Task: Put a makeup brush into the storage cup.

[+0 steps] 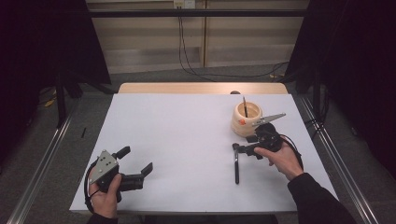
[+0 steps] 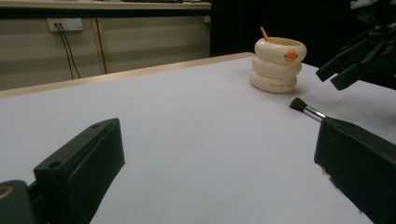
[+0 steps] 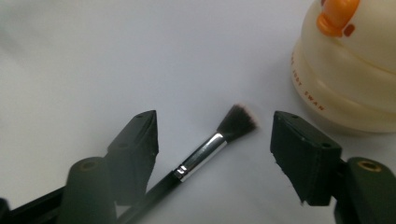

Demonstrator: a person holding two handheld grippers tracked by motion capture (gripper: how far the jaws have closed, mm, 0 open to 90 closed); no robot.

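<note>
A: Brush position?
B: Brush [image 3: 212, 144] flat on desk [image 1: 177, 140], right side, just near of cream holder [image 1: 246, 119]. My right gripper [image 3: 212, 135] straddles its ferrule, unclenched, pads not touching.

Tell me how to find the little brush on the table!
Look at the white table, on its right side, near the cream ring-stacked pot. Just in front of it lies the makeup brush: thin black handle, shiny silver collar, dark tuft. Nothing else lies flat there.

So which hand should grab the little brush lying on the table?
The right. The right gripper already has its jaws open on both sides of the brush, beside the cream holder. The left gripper sits far across the table.
</note>
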